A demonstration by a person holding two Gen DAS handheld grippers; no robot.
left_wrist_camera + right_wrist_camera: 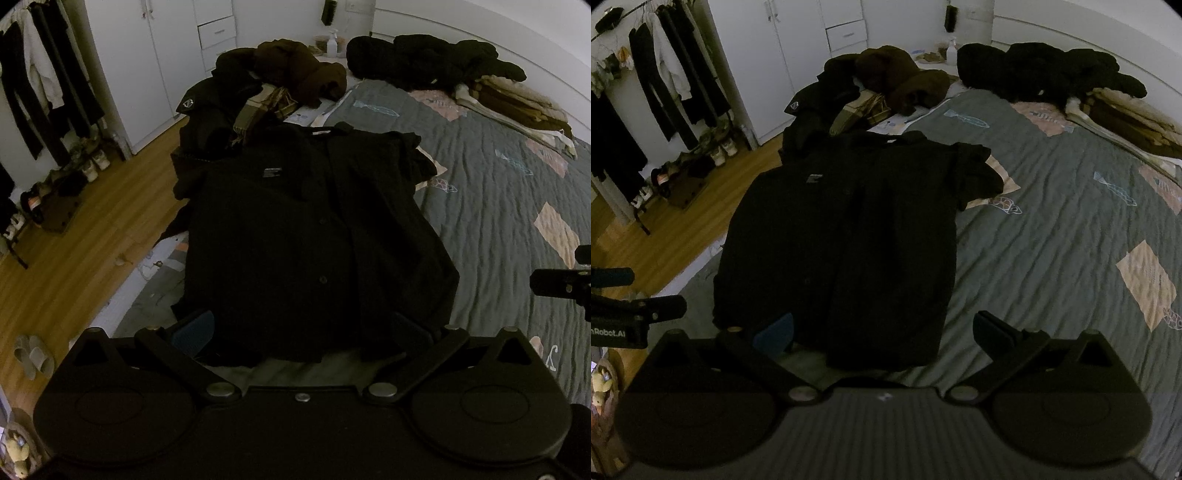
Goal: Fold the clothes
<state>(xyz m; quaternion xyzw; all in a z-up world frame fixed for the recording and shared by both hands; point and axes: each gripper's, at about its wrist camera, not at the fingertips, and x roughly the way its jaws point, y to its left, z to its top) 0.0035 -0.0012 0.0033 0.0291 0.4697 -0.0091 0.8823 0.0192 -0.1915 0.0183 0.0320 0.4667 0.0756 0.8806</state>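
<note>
Slippers [33, 356] show only in left view; each hand-held gripper [303, 332] [882, 332] gapes wide over black shirt [842, 236].

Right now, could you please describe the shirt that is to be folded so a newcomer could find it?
On the grey-green bedspread, near the edge by the wooden floor, lies a black button-up shirt. Unlike the heaped dark clothes behind it, it is spread flat.

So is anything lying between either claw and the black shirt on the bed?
Nothing visible does. The black shirt lies spread flat on the quilt, its near hem directly before the open left claw and right claw. The clothes pile sits beyond its collar.
</note>
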